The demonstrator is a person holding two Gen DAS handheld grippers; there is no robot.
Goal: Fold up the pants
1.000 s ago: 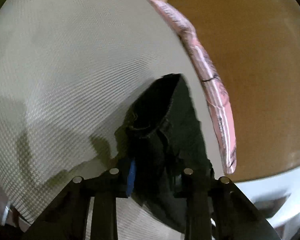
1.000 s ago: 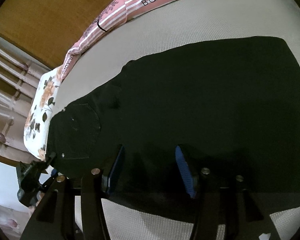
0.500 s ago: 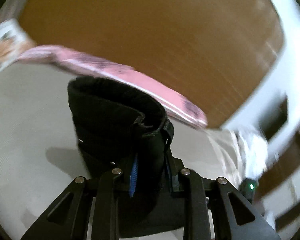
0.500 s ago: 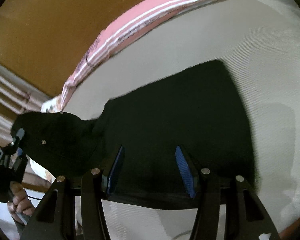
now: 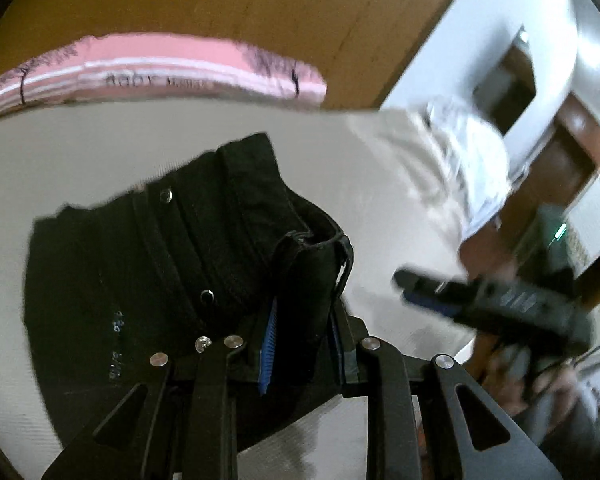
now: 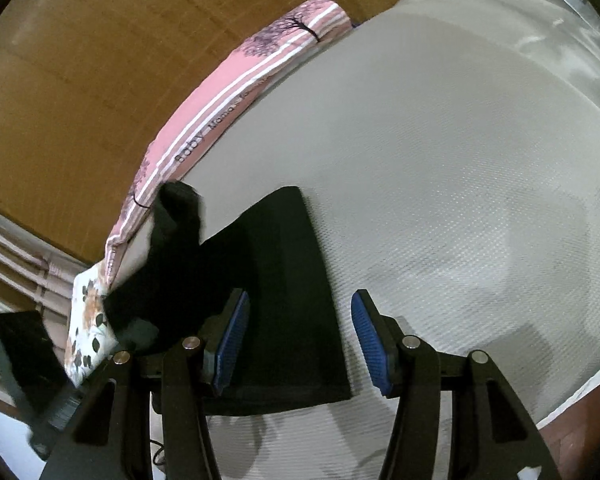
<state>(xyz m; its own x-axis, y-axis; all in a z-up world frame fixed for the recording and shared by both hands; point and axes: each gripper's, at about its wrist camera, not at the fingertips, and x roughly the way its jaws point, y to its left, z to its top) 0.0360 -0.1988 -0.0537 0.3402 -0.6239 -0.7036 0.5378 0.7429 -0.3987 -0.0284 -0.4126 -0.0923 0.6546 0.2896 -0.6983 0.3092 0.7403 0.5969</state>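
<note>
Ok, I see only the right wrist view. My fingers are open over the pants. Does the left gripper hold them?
Observer: Yes. The left gripper is shut on a thick seamed edge of the pants.
Operator: Which part of the pants is that edge?
Observer: It looks like the waistband. Metal rivets show just beside it.
Operator: Can you see my gripper from there?
Observer: Yes, blurred. The right gripper is to the right of the pants and does not touch them.
</note>
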